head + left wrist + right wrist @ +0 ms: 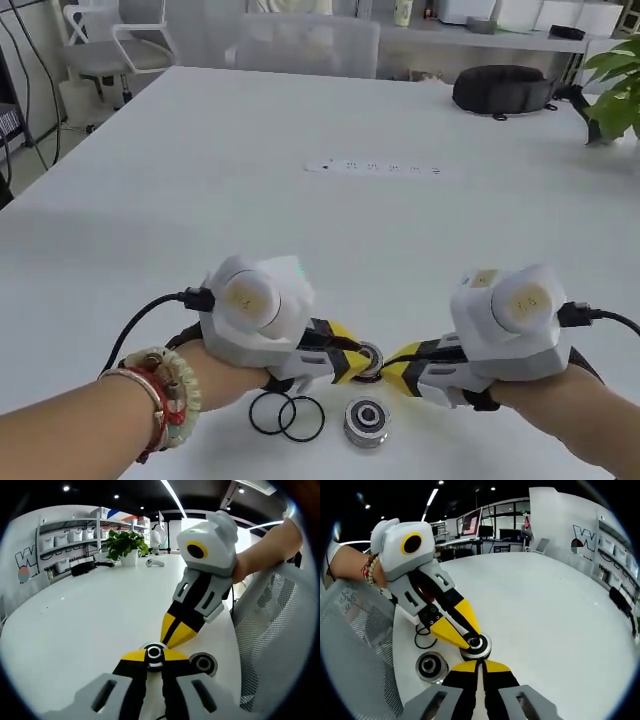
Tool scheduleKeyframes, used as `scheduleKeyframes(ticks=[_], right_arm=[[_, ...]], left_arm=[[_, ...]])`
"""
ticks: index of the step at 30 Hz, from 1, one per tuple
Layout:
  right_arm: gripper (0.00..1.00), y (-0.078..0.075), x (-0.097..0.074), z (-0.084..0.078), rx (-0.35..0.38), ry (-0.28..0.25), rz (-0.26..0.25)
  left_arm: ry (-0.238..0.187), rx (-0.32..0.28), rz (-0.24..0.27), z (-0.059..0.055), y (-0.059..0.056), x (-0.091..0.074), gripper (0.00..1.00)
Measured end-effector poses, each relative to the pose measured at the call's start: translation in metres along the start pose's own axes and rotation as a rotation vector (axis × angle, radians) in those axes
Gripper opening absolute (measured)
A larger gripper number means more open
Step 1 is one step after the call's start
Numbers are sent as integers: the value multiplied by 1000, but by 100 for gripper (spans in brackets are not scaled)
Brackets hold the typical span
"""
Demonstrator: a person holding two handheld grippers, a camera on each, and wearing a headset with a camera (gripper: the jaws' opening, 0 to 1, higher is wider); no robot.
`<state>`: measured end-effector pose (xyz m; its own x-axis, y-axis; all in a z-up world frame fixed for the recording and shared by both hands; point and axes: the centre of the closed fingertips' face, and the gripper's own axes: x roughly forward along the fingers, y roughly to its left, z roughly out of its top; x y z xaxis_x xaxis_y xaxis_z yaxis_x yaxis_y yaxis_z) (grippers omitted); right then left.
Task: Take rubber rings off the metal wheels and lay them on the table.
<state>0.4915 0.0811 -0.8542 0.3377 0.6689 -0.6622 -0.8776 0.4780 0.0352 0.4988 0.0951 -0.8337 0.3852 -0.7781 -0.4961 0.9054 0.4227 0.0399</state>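
Wide white bench [300,220] and both tools are in close over one spot near its front edge. The left gripper [352,364] comes in from one side, fingers drawn narrow with the yellow tips set against the wheel [370,352], which sits on the bench right between the two tools. The right gripper [393,360] meets it head-on, fingers pressed almost together at the wheel's rim; whether they've caught the rubber, I cannot tell. Just in front sits a second wheel [366,420], and beside that two black rings [287,414] lie overlapped on the bench, so that part looks done. This reads as the peel on the current wheel: next, one side has to pin the metal firmly while the other hooks the rubber and rolls it over the edge.
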Motion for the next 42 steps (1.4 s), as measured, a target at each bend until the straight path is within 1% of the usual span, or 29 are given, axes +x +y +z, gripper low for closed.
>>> scheduleKeyframes(ticks=[1, 2, 3, 4, 5, 8, 9, 11, 14, 17, 20, 23, 24, 33, 42], right_arm=[[0, -1, 0, 0, 7, 2, -2], [0, -1, 0, -1, 52, 7, -3], [0, -3, 0, -1, 113, 7, -11], [0, -6, -1, -1, 144, 3, -18], [0, -9, -1, 0, 196, -11, -18], [0, -11, -4, 3, 314, -47, -2], [0, -12, -5, 3, 369, -56, 3], [0, -12, -4, 2, 449, -58, 7], [0, -12, -4, 2, 437, -54, 3], [0, -12, -4, 1, 463, -56, 6], [0, -11, -5, 3, 474, -58, 2], [0, -12, -7, 8, 501, -85, 9], [0, -11, -7, 9, 505, -86, 10], [0, -7, -7, 11, 496, -86, 8], [0, -9, -7, 11, 502, -89, 11]], left_arm=[[-1, -1, -1, 0, 0, 0, 5], [-1, -1, -1, 0, 0, 0, 5], [-2, -1, -3, 0, 0, 0, 5], [-4, -3, -4, 0, 0, 0, 5], [-6, -3, -4, 1, 0, 0, 4], [-18, -5, -9, 0, 0, 0, 4], [-22, -9, -10, 0, 0, -1, 4], [-24, -7, -10, 0, 0, 0, 4], [-23, 4, -7, 0, -1, 0, 4], [-25, 11, -5, 0, -1, 0, 4], [-25, 25, -1, 1, -1, 0, 4], [-23, 31, 3, 1, 0, 0, 4], [-23, 31, 4, 1, 0, 0, 4], [-22, 33, 6, 0, 0, 1, 4], [-24, 41, 14, 0, 0, 1, 4]])
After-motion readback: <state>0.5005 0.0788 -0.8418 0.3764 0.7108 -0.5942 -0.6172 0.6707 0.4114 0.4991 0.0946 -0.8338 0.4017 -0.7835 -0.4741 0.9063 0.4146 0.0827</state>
